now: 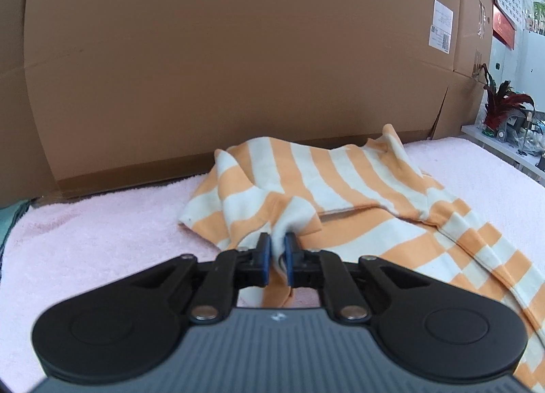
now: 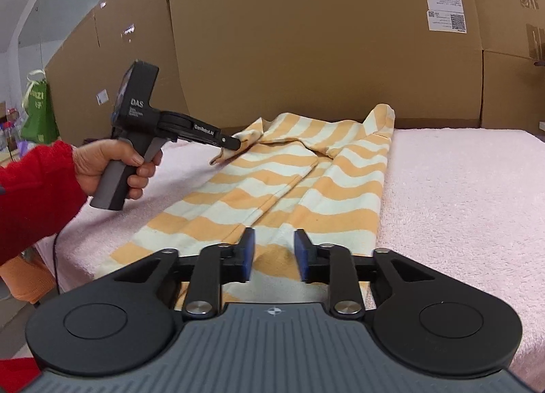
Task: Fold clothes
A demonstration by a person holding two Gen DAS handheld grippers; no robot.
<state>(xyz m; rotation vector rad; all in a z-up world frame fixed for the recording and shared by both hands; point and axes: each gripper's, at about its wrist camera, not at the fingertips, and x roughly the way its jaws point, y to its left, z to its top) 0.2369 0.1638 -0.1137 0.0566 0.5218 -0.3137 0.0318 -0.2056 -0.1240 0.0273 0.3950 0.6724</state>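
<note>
An orange-and-white striped garment [image 1: 340,195] lies on a pink towel-covered surface [image 1: 85,239]. My left gripper [image 1: 276,250] is shut on a fold of its cloth, with fabric pinched between the blue pads. In the right wrist view the same striped garment [image 2: 272,181] stretches away from me, partly folded lengthwise. There the left gripper [image 2: 235,144] holds a lifted sleeve edge at the garment's far left. My right gripper [image 2: 274,250] hovers open over the near hem, with nothing between its fingers.
Tall cardboard boxes [image 2: 306,35] wall off the back of the pink surface [image 2: 460,205]. A hand in a red sleeve [image 2: 34,195] holds the left gripper's handle. A green bag [image 2: 39,113] stands at far left. A red plant [image 1: 504,100] sits on a shelf at right.
</note>
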